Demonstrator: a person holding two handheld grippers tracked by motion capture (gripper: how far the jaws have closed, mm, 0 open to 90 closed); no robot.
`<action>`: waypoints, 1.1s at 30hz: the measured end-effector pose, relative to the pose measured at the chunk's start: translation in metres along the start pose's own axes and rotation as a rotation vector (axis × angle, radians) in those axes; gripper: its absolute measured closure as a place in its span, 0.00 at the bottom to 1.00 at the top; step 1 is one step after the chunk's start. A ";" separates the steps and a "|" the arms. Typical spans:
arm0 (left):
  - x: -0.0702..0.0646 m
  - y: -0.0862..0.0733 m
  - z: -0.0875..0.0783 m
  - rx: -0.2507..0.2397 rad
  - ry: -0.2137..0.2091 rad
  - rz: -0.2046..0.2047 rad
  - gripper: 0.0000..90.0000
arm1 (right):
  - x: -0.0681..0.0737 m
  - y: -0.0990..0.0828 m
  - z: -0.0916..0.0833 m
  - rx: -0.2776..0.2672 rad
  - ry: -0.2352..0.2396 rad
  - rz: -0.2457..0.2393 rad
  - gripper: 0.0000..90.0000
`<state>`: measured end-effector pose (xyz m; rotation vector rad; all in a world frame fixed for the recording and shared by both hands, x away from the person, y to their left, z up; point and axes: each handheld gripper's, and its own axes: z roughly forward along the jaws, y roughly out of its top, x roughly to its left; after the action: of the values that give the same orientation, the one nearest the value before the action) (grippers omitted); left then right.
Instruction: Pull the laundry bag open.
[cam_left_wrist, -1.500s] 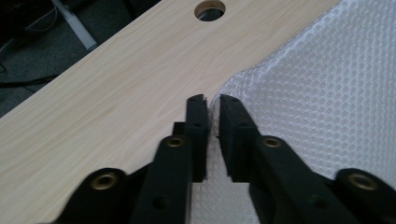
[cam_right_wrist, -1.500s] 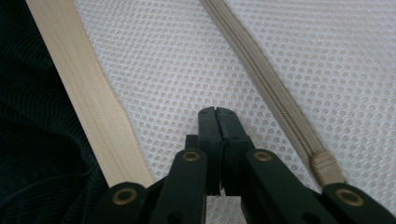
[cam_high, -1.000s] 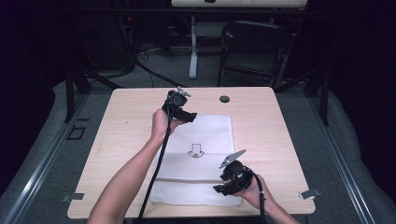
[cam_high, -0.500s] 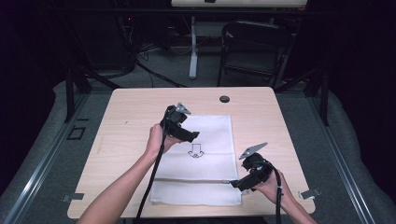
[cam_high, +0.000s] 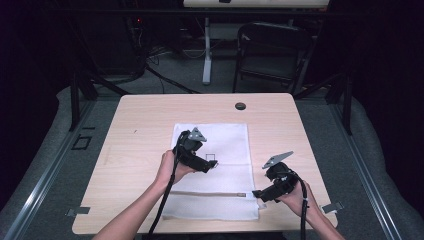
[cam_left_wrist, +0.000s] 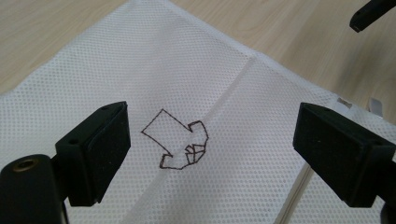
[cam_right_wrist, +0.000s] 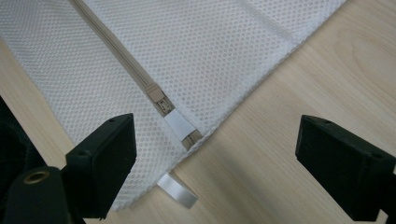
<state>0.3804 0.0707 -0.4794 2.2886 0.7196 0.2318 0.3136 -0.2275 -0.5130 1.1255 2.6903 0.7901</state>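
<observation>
- Mesh bag (cam_high: 212, 170) lay flat on the wooden surface (cam_high: 135, 150), its zipper (cam_right_wrist: 140, 77) running across the near end.
- Right gripper (cam_right_wrist: 215, 154) hovered nearest the zipper's end tab (cam_right_wrist: 176, 123), jaws spread, nothing held.
- Left gripper (cam_left_wrist: 212, 149), also spread, hung over the bag's drawn arrow (cam_left_wrist: 175, 144).

Arrow sign (cam_left_wrist: 175, 142) on mesh bag (cam_left_wrist: 140, 60)

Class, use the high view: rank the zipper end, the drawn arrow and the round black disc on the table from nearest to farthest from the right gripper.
From the right gripper:
1. Zipper end, just beside it, at the mesh bag's near right corner.
2. Drawn arrow, mid-bag, by the left gripper.
3. Black disc, at the table's far edge.
</observation>
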 end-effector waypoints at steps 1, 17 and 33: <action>0.000 0.000 0.000 0.002 -0.002 0.004 0.13 | -0.001 -0.001 0.001 -0.005 0.004 0.007 0.14; -0.024 -0.014 0.017 0.022 -0.056 0.025 0.15 | 0.002 -0.002 0.006 0.016 0.000 0.003 0.21; -0.058 -0.020 0.054 0.076 -0.149 0.110 0.24 | 0.005 -0.001 0.015 0.023 0.012 -0.012 0.50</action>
<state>0.3433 0.0192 -0.5303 2.3912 0.5360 0.0845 0.3139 -0.2183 -0.5255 1.1126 2.7205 0.7686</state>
